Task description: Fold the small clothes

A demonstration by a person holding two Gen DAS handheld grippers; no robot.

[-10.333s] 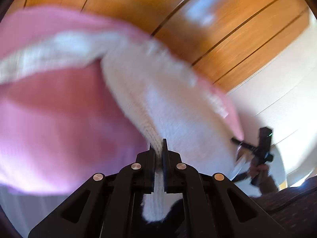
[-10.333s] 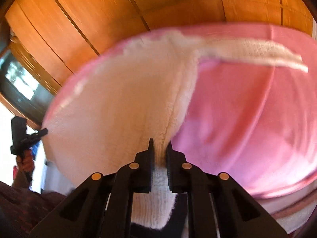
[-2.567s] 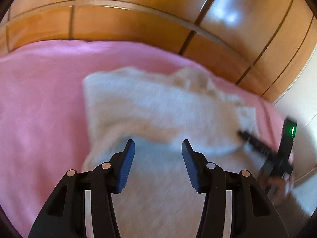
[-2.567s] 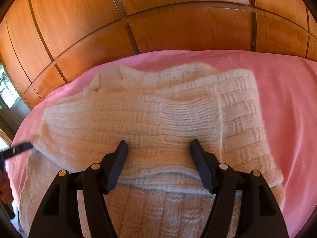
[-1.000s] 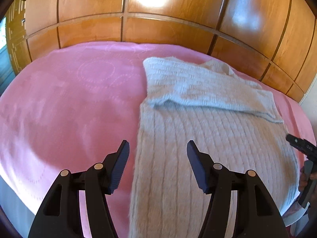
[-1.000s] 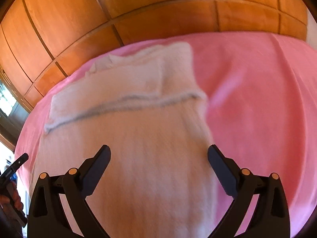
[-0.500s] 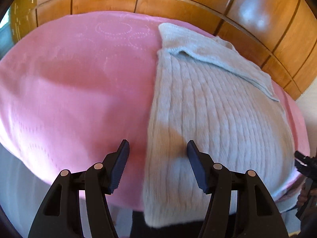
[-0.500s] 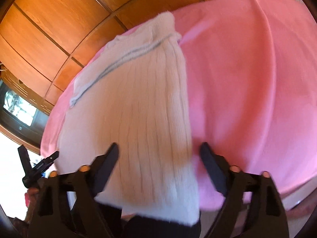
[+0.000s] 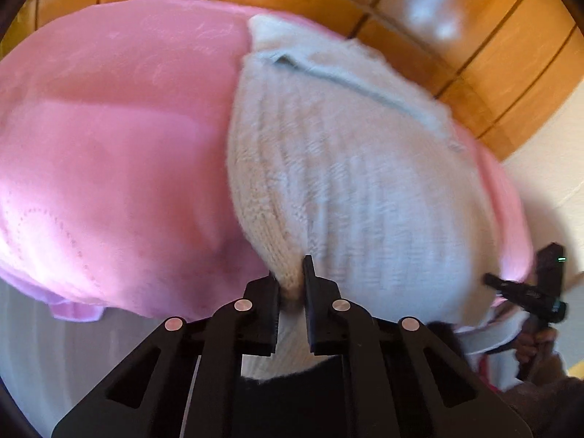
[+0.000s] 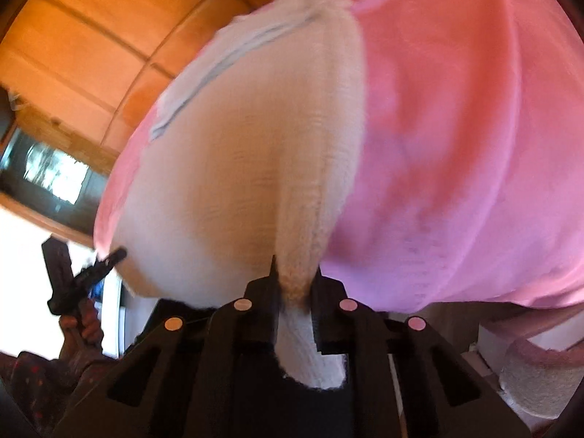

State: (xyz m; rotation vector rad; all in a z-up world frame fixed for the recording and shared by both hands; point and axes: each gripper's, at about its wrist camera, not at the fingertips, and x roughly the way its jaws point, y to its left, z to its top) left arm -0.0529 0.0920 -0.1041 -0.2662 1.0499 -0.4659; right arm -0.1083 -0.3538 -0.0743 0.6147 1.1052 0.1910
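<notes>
Left claw (image 9: 291,280) and right claw (image 10: 294,283) each clamp a near hem corner of the cream ribbed knit sweater (image 9: 357,182) lying on the pink blanket (image 9: 109,138), apparently a bed's.

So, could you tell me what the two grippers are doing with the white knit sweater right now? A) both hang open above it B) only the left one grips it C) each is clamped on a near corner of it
C: the left gripper and the right gripper each pinch a near corner of the white knit sweater on the pink blanket.
</notes>
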